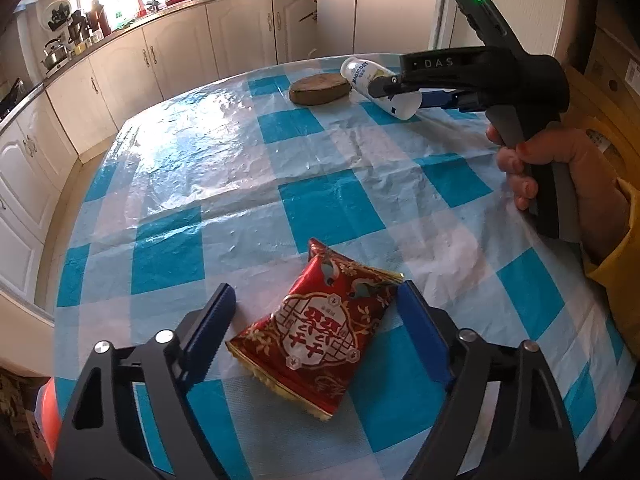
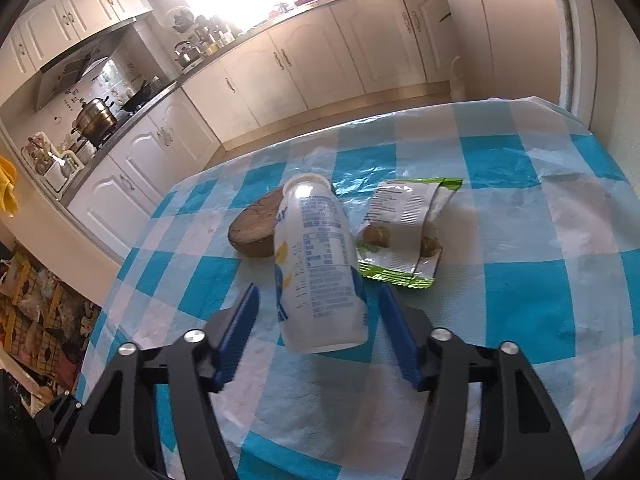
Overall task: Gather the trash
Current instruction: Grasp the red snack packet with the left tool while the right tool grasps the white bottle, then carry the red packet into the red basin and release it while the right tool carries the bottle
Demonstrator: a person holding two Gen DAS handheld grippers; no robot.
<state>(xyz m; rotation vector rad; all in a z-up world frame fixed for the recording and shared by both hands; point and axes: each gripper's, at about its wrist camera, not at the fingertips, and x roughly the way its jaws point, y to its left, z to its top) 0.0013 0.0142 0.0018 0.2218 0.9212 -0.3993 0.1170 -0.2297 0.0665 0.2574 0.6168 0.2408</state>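
A red snack packet lies flat on the blue-and-white checked tablecloth. My left gripper straddles it, open: the right pad is at the packet's corner and the left pad stands clear of it. A white plastic bottle lies on its side, cap end away from me. My right gripper is open around the bottle's base end with a small gap on each side. The left wrist view shows that right gripper at the bottle, held by a hand.
A round wooden block sits just behind the bottle on its left. A torn green-and-white wrapper with two brown lumps lies to its right. The tablecloth ends at the far edge; kitchen cabinets stand beyond.
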